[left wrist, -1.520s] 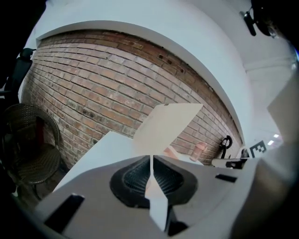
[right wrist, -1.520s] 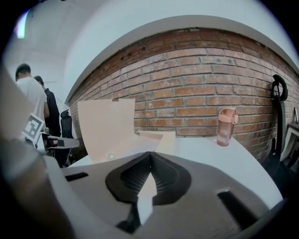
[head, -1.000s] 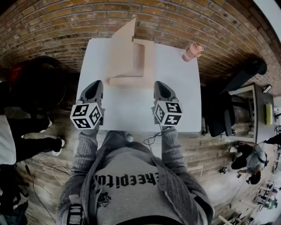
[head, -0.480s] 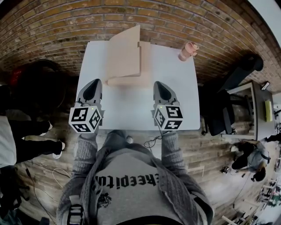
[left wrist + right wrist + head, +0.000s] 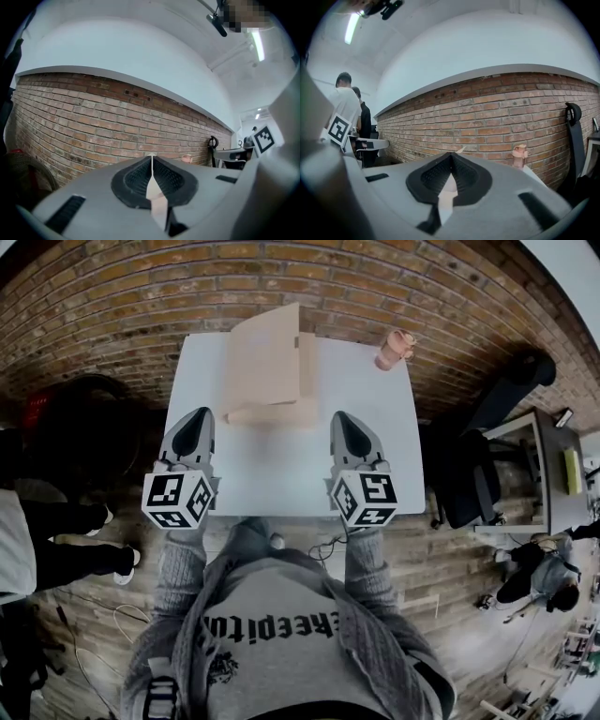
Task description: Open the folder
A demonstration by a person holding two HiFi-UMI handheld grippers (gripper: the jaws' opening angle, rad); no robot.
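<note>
Folder (image 5: 267,362): upper centre of frame, on the desk (image 5: 281,474), cover standing raised, not laid flat. Your left gripper (image 5: 199,418) and right gripper (image 5: 340,420) hover below it, both clenched, empty. Opening looks part done; flattening the cover remains.

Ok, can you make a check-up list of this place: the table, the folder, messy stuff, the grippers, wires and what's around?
Surface: white table, standing by a brick wall.
Job's things: tan folder at the far side, cover lifted partway.
Clutter: pink bottle on the far right corner.
Grippers: left gripper and right gripper both shut, empty, near the table's front edge, apart from the folder.
Cables: thin cable on the floor by the front edge.
Surroundings: wooden floor, black chair on the right, a bystander nearby.
</note>
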